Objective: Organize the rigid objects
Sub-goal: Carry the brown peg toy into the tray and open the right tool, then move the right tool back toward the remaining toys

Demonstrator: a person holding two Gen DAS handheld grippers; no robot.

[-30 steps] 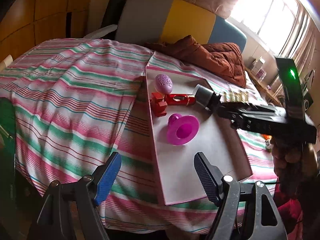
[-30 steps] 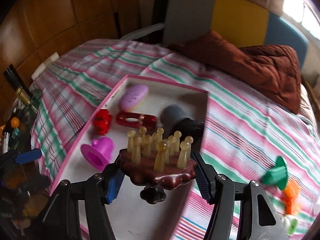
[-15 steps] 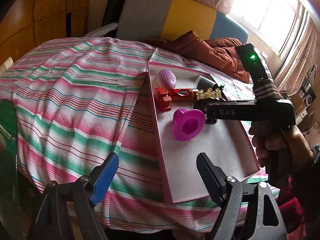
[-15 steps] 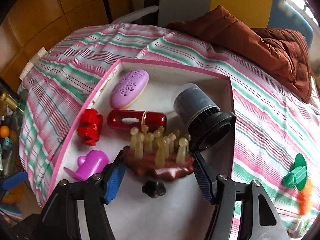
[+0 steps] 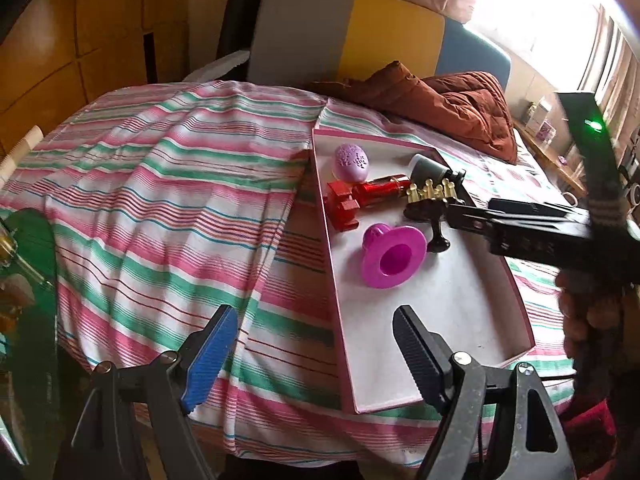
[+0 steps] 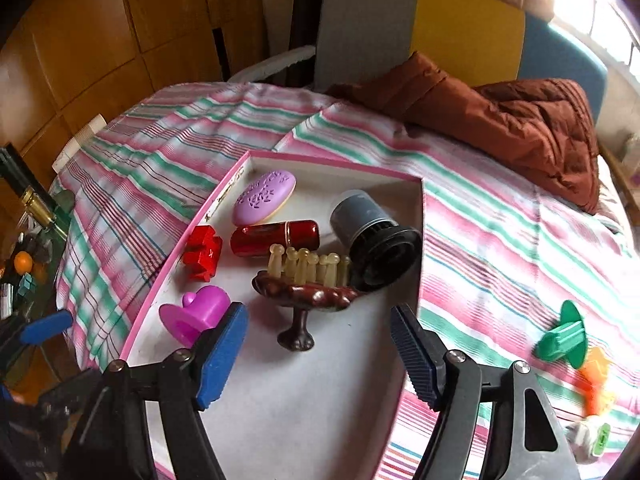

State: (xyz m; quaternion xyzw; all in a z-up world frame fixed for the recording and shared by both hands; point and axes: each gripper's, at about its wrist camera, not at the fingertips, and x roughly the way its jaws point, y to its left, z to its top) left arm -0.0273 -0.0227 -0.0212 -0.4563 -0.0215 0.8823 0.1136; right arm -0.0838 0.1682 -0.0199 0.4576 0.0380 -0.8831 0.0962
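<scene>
A pink-rimmed white tray point(image 6: 420, 240) point(image 5: 332, 264) lies on the striped bed. In it are a brown pegged massager point(image 6: 308, 288) point(image 5: 430, 202), a lilac oval point(image 6: 264, 198) point(image 5: 351, 161), a red cylinder point(image 6: 276, 237) point(image 5: 380, 192), a red block point(image 6: 203, 252) point(image 5: 342, 208), a magenta funnel-shaped piece point(image 6: 196, 314) point(image 5: 394, 256) and a grey-black cylinder point(image 6: 372, 236) point(image 5: 430, 168). My right gripper point(image 6: 318, 354) is open and empty just behind the massager. My left gripper point(image 5: 308, 354) is open and empty over the bed's near edge, left of the tray.
A green flanged piece point(image 6: 564, 338), an orange piece point(image 6: 596, 384) and a small white-green item point(image 6: 592, 438) lie on the bedspread right of the tray. A brown quilt point(image 6: 520, 120) is bunched at the headboard. A cluttered stand point(image 6: 28, 264) is at the left.
My right gripper has opened and let go of the massager, which now rests in the tray by the grey-black cylinder, and has drawn back a little. My left gripper has hardly moved.
</scene>
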